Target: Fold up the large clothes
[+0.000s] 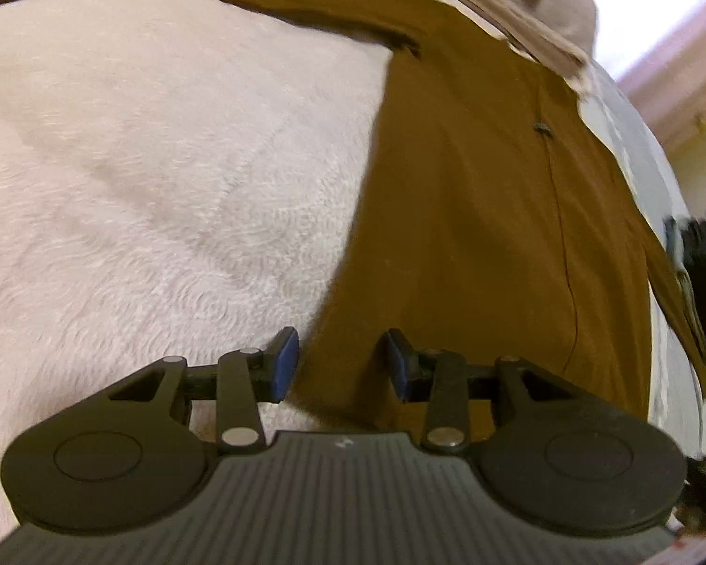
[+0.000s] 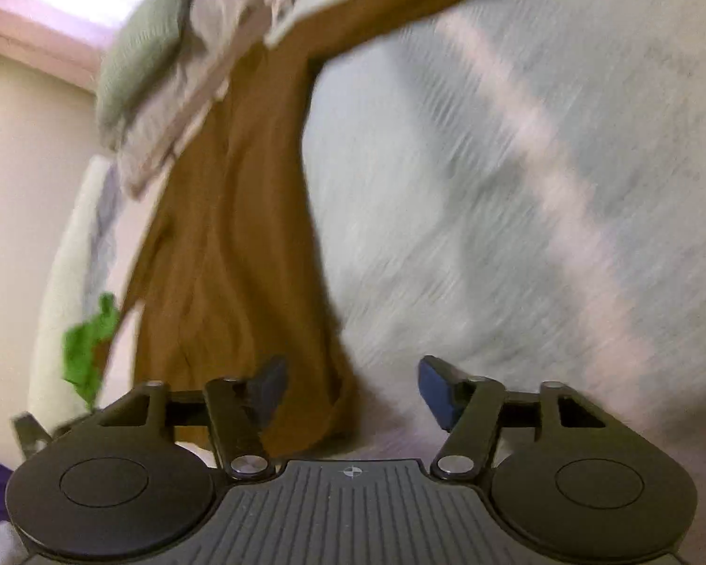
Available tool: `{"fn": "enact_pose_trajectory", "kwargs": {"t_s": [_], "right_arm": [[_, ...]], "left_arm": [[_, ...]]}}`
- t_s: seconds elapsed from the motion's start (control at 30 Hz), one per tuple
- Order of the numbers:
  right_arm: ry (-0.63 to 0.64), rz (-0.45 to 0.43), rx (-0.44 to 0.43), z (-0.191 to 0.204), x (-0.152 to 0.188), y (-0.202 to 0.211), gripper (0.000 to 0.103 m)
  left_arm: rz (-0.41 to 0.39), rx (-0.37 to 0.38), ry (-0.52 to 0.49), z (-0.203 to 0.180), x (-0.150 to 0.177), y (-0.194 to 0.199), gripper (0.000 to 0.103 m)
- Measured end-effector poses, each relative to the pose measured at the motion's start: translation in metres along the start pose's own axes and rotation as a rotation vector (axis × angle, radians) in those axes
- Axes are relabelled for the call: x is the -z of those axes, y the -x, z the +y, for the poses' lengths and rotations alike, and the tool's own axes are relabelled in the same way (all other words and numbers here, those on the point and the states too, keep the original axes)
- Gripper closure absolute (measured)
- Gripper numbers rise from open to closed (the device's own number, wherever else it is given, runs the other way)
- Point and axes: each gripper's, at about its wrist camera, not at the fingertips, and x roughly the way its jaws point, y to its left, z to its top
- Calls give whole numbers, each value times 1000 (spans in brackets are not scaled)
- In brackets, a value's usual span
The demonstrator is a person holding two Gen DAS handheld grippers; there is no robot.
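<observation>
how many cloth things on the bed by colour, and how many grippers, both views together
brown garment: 1
bright green cloth: 1
sage green pillow: 1
pale pillows: cannot count, blurred
pale fleece blanket: 1
grippers: 2, left gripper and right gripper, both open and empty
Total: 6 counted

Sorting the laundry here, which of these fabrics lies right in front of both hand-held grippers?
The brown garment, spread on the pale fleece blanket; the bright green cloth lies off to one side.
</observation>
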Motion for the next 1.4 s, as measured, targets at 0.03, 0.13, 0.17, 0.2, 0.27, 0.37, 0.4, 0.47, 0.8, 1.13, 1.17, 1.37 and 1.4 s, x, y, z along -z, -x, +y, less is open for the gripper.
{"fn": "enact_pose_trajectory", "kwargs": {"t_s": [0.03,0.13,0.17,0.2,0.27,0.37,0.4,0.47,0.8,1.13,1.17,1.37,1.4], "right_arm": [[4,-15,23,5,6,-8,65],[-74,-6,-6,20,15,-8,101],[-119,-26,-50,25,17,3,102],[-166,-46,-86,27,15,11,102],[-284,-85,-123,27,19,29,102],[-341,-93,-22,21,20,23,102],[-344,-82,39,19,20,13,101],[-305,-65,170,19,21,-6,101],[348,-224,546,164,20,-21,63],[334,61,578,128,97,-50,61],[303,78,562,126,99,-39,61],[303,18,425,176,111,60,60],[314,9,398,187,111,76,59]], "left_arm": [[8,25,-23,2,-3,0,93],[20,76,-138,-4,-15,26,97],[8,96,-179,-8,-20,41,97],[-10,113,-211,-12,-25,57,97],[-33,138,-226,-15,-37,79,97],[-2,94,-255,-14,-40,70,97],[41,73,-250,-12,-35,53,97],[131,-8,-269,-10,-19,18,92],[-53,-152,-413,-37,-8,55,79],[120,-226,-386,-59,58,52,72],[126,-235,-366,-61,67,68,72],[83,-245,-381,-106,103,179,55],[67,-249,-394,-114,107,197,50]]}}
